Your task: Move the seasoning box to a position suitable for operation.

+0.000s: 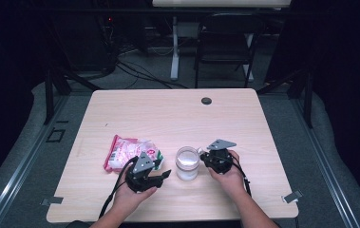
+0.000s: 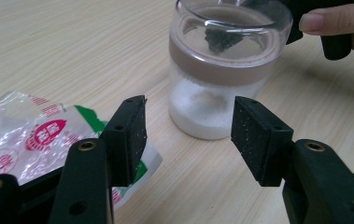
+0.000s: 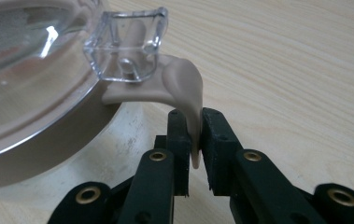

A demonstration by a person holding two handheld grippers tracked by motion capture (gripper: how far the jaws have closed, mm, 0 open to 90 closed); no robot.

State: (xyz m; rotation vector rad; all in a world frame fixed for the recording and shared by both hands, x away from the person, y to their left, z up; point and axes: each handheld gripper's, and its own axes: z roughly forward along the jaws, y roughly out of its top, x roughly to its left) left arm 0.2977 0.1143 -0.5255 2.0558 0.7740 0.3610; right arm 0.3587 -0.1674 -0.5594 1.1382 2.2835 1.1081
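Note:
A clear jar (image 1: pixel 187 163) of white powder stands upright near the table's front edge. Its clear lid (image 3: pixel 20 70) has a beige seal band with a soft beige tab (image 3: pixel 184 86) hanging below a clear clasp. My right gripper (image 3: pixel 193 126) is shut on this tab, at the jar's right side (image 1: pixel 203 155). My left gripper (image 2: pixel 188 135) is open. It points at the jar (image 2: pixel 219 70) from the left, pads apart from the glass (image 1: pixel 165 174). A pink and white plastic bag (image 1: pixel 125 152) lies left of the jar, partly under the left jaw (image 2: pixel 30 135).
The light wooden table (image 1: pixel 168 109) has a black grommet (image 1: pixel 206 100) at its far middle. A folding chair (image 1: pixel 225 42) and cables stand on the floor beyond. The person's right hand (image 2: pixel 333 23) sits close behind the jar.

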